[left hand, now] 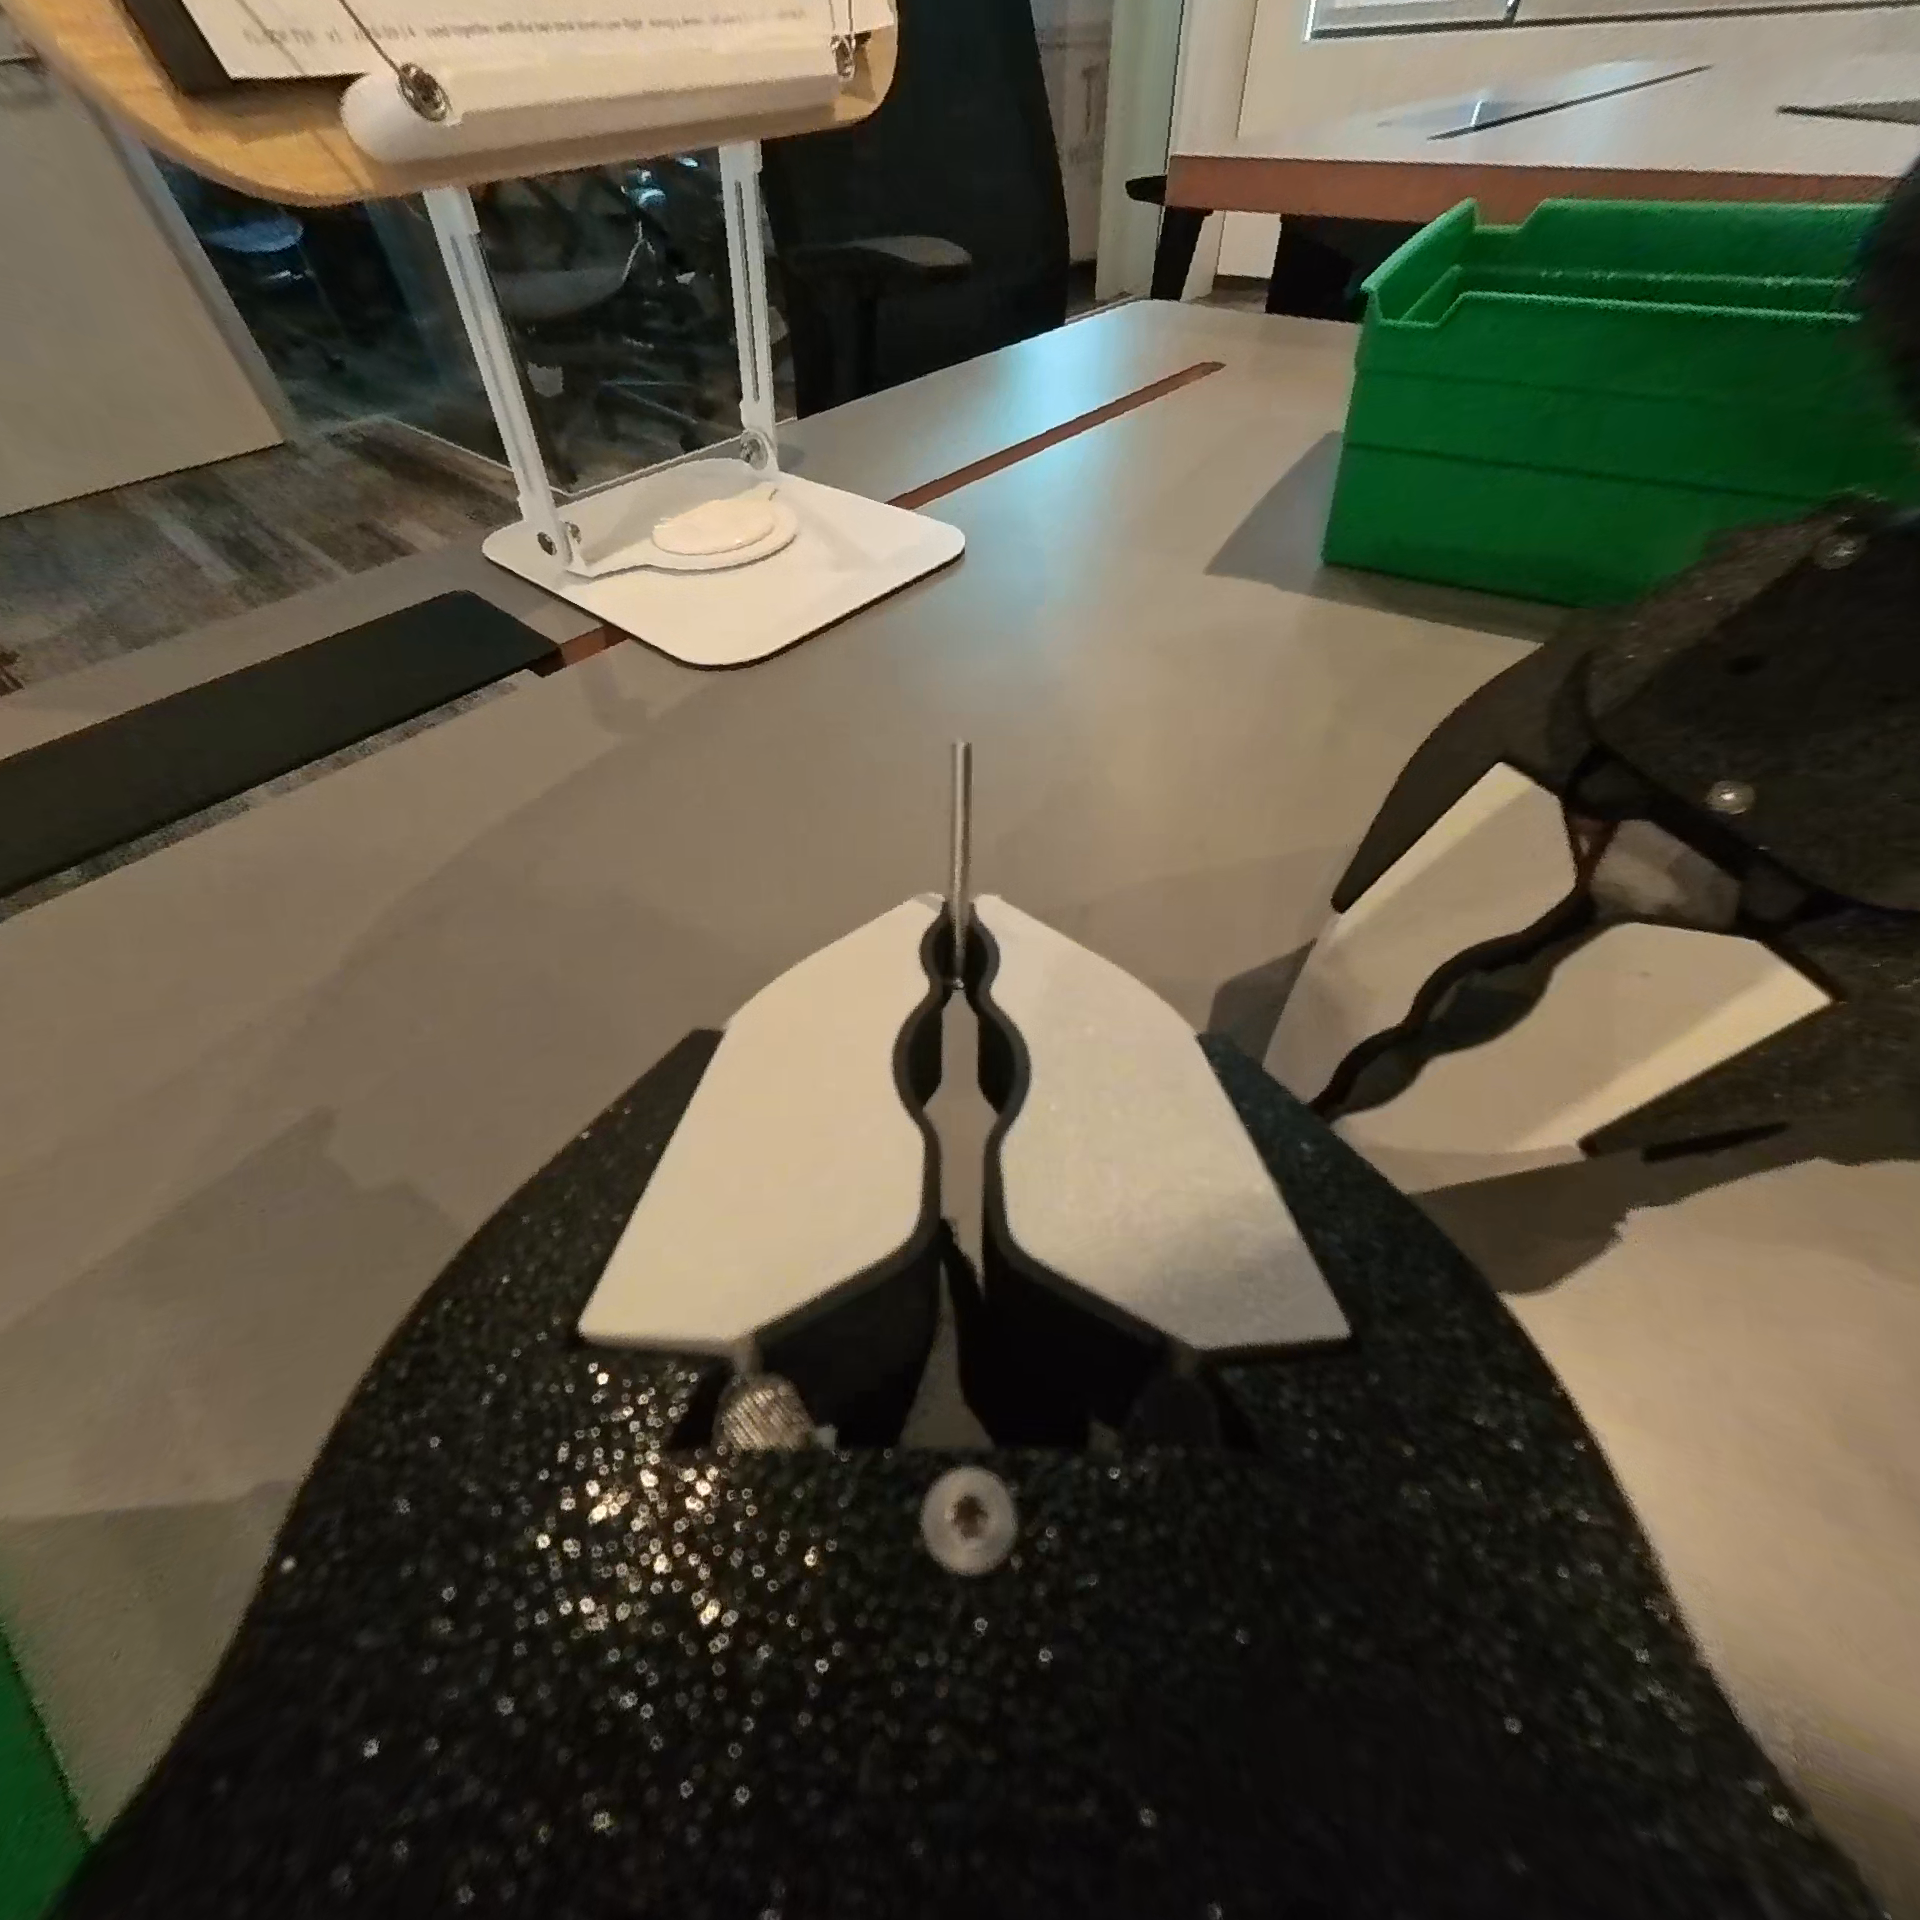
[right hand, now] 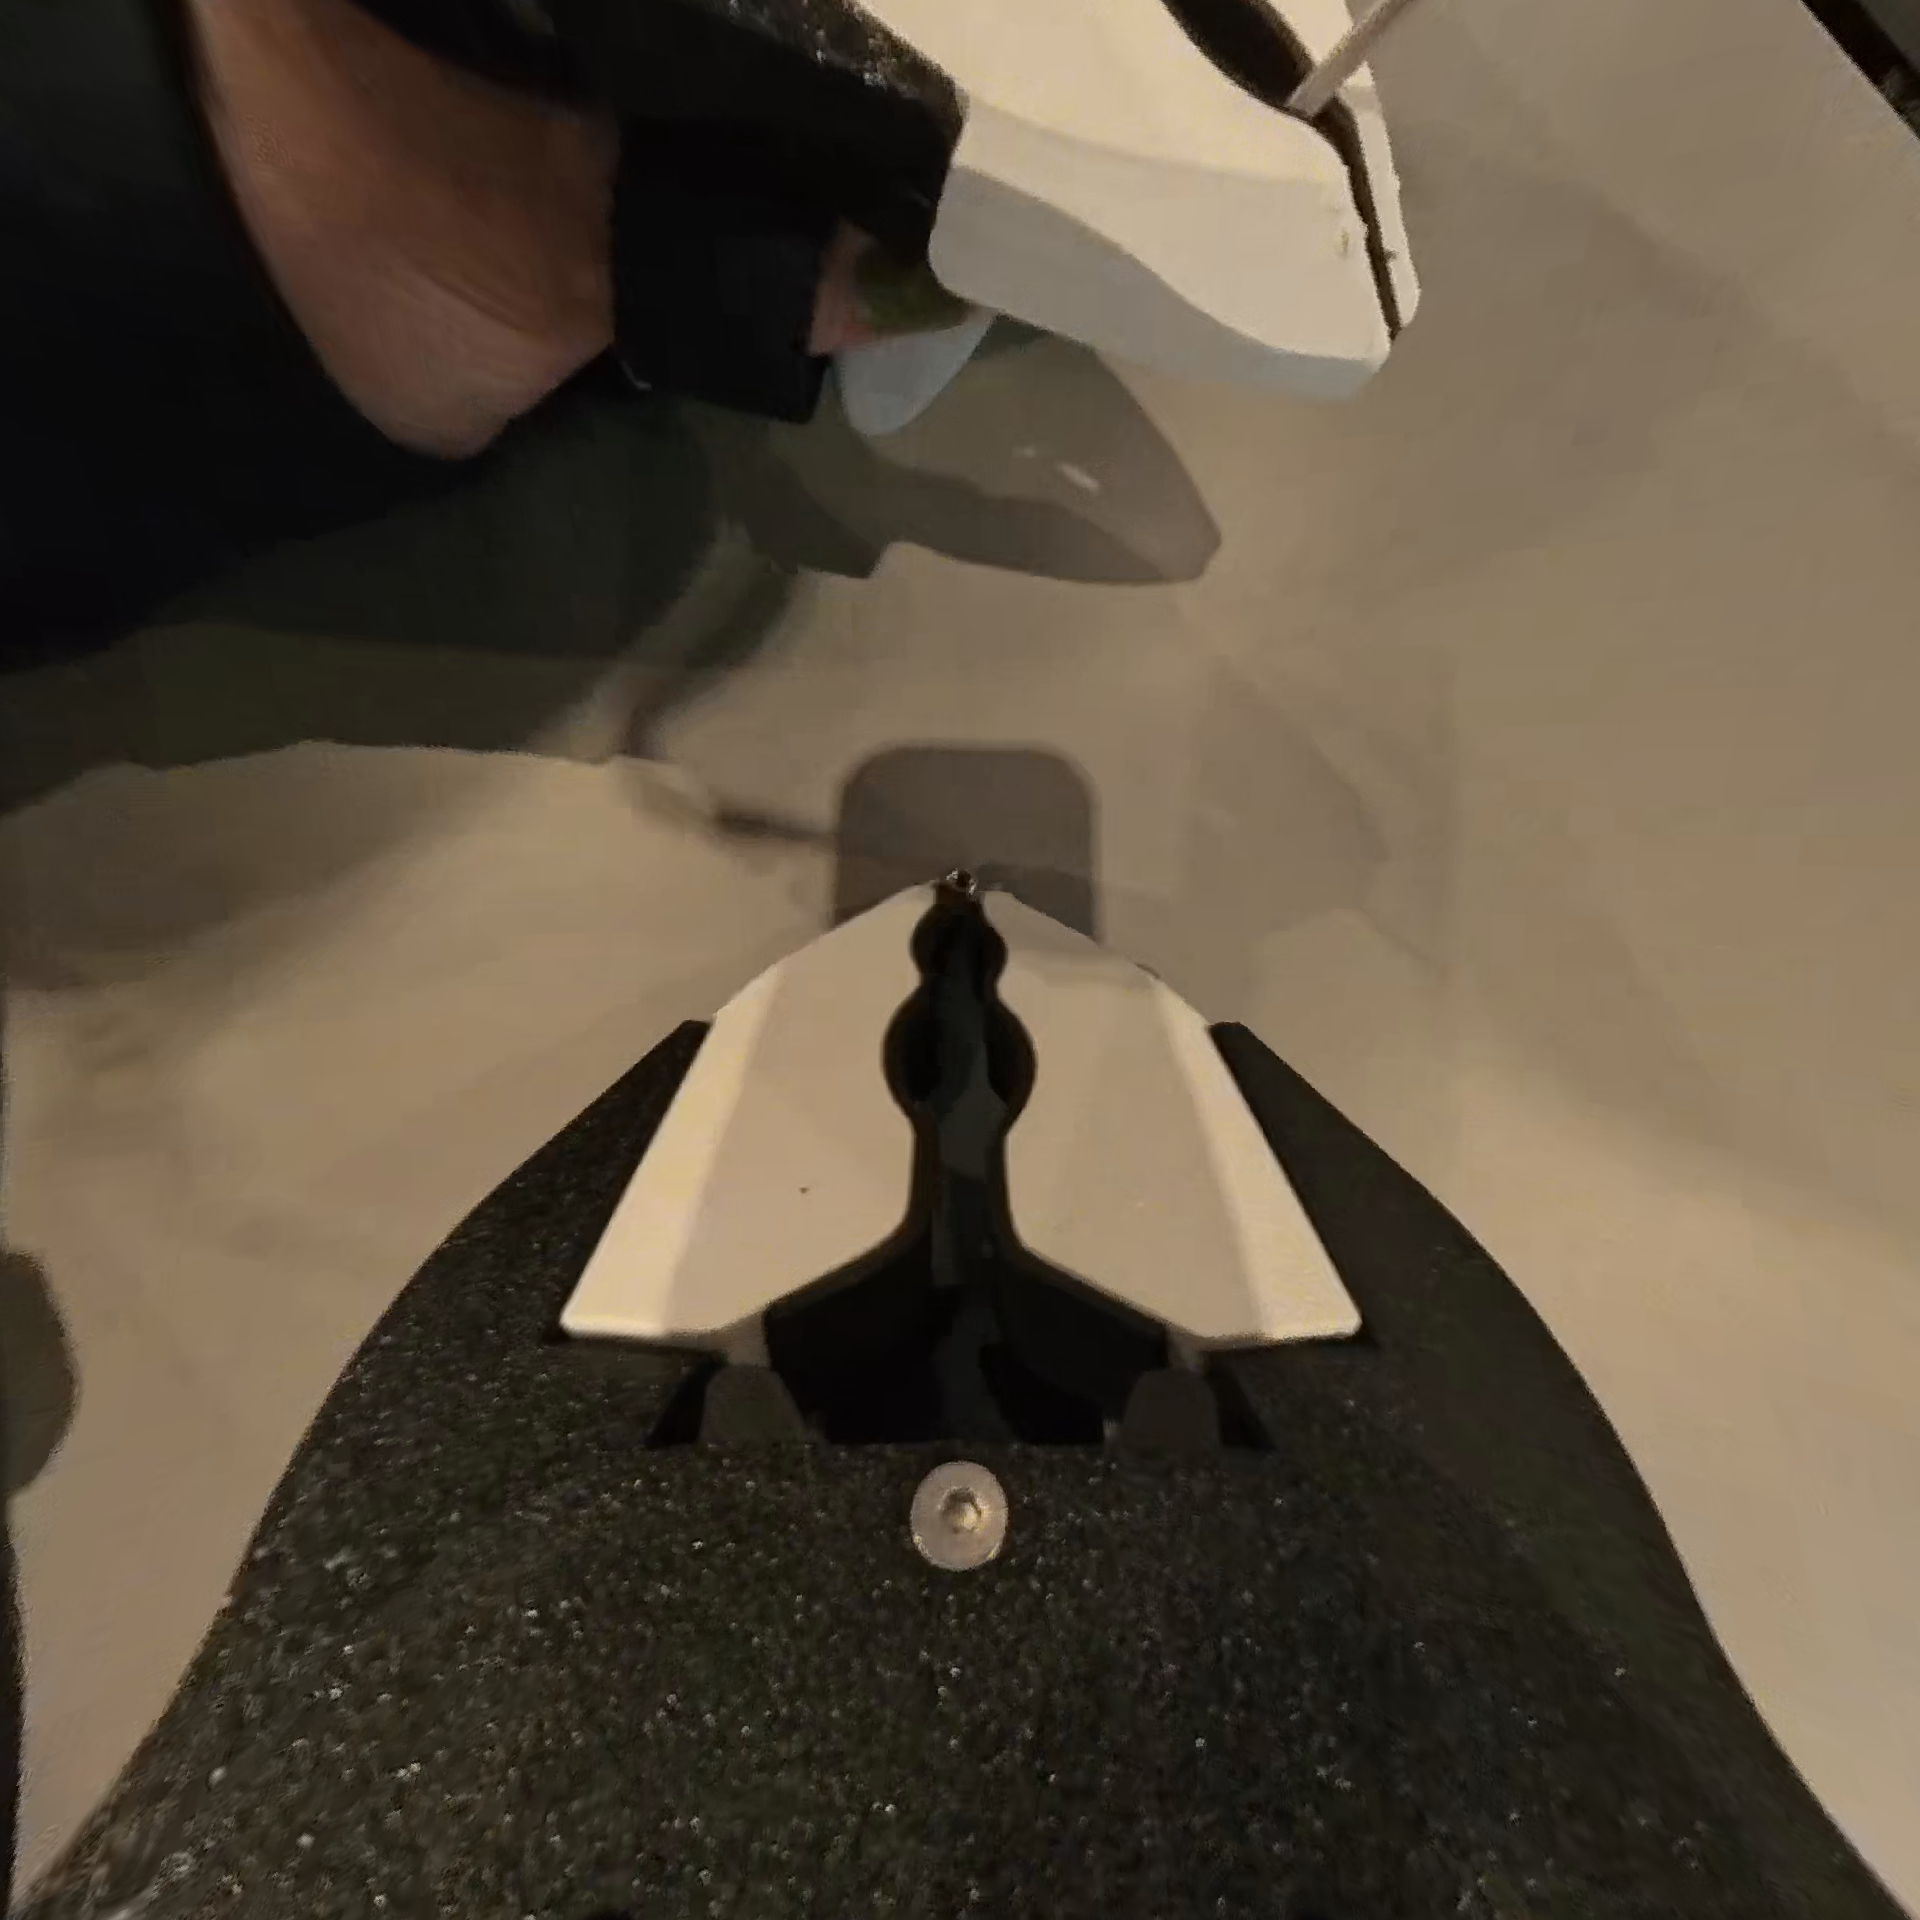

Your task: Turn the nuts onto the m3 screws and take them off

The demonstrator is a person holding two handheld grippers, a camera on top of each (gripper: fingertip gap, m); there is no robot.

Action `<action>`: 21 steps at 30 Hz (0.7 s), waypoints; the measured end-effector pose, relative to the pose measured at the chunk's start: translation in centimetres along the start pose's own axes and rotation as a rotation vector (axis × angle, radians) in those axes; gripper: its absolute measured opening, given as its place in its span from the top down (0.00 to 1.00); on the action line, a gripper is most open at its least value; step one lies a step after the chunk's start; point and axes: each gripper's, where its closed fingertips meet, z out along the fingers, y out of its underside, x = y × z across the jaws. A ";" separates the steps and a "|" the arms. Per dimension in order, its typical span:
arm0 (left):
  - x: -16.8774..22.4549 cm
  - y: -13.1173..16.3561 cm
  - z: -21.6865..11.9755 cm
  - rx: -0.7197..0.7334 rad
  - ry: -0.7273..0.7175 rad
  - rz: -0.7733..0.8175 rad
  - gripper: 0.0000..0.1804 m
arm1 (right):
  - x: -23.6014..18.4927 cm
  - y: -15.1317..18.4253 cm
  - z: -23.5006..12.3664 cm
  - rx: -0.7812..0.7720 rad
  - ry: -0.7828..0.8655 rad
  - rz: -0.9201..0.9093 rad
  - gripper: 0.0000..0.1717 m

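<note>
My left gripper point(left hand: 958, 914) is shut on a thin metal m3 screw point(left hand: 961, 821), which sticks straight out ahead of the fingertips above the grey table point(left hand: 623, 883). The same gripper point(right hand: 1351, 187) and its screw point(right hand: 1335, 57) show at the top of the right wrist view, held by a gloved hand point(right hand: 416, 260). My right gripper point(right hand: 958, 894) is shut on a small shiny nut point(right hand: 958, 881) pinched at the very tips, close over the table. It also shows in the left wrist view point(left hand: 1340, 1081), low to the right of the screw.
A stack of green bins point(left hand: 1621, 416) stands at the back right. A white stand point(left hand: 727, 561) with a wooden top sits at the table's far edge. A black strip point(left hand: 260, 717) lies at the left. A dark rounded patch point(right hand: 966, 810) lies on the table beyond the nut. The tips of one gripper are about 9 centimeters away from the tips of the other.
</note>
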 end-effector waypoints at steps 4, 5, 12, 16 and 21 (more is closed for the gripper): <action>0.3 0.0 0.1 -0.002 0.010 0.009 1.00 | 0.2 -0.1 0.0 0.005 0.006 0.017 0.93; 0.4 0.0 0.2 -0.002 0.012 0.012 1.00 | 0.2 -0.1 0.0 0.005 0.001 0.018 0.93; 0.5 0.0 0.4 -0.014 0.007 0.043 1.00 | -0.2 -0.4 0.5 0.001 -0.032 0.014 0.95; 0.6 0.2 0.5 -0.027 0.000 0.059 1.00 | -0.2 -0.4 0.5 0.001 -0.020 -0.001 0.96; 0.7 0.3 0.7 -0.047 -0.019 0.077 1.00 | -0.2 -0.5 0.4 0.001 0.003 -0.025 0.97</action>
